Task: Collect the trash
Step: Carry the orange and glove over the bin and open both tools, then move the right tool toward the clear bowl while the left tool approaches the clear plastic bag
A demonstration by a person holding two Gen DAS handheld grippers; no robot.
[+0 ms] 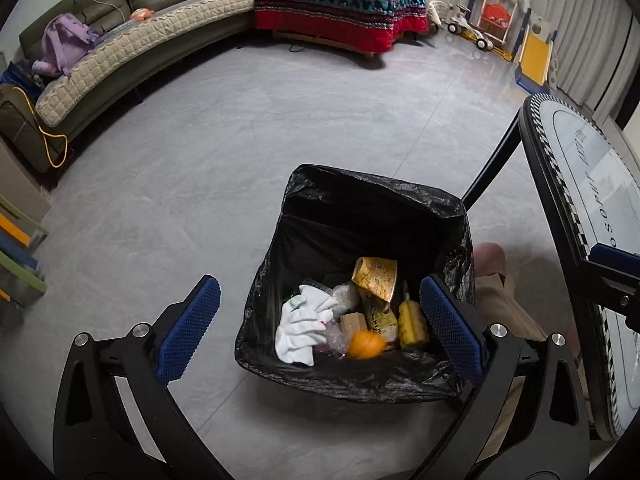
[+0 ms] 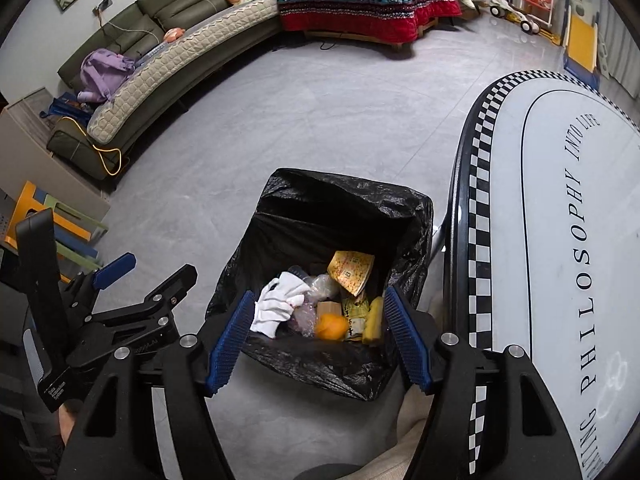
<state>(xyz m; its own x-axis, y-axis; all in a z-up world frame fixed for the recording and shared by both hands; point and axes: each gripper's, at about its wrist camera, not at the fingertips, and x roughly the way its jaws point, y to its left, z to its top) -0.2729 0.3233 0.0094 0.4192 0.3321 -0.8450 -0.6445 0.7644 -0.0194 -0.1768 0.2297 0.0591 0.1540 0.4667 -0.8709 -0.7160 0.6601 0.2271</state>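
A bin lined with a black bag (image 1: 360,178) (image 2: 340,182) stands on the grey floor beside the table. Inside lie a white glove (image 1: 300,328) (image 2: 276,306), an orange (image 1: 365,345) (image 2: 331,326) that looks blurred, a yellow wrapper (image 1: 378,276) (image 2: 352,270), a yellow sponge-like piece (image 1: 412,322) (image 2: 374,320) and clear plastic. My left gripper (image 1: 319,282) (image 2: 154,268) hangs above the bin, jaws wide open and empty. My right gripper (image 2: 319,294) is over the bin too, open, with nothing between its blue pads (image 2: 232,340).
A white table with a checkered rim (image 1: 580,184) (image 2: 480,208) stands close on the right. The person's knee (image 1: 490,258) is next to the bin. A curved sofa (image 1: 120,56) and a blanket-covered table (image 1: 340,4) are far back. Coloured stools (image 2: 60,220) stand left.
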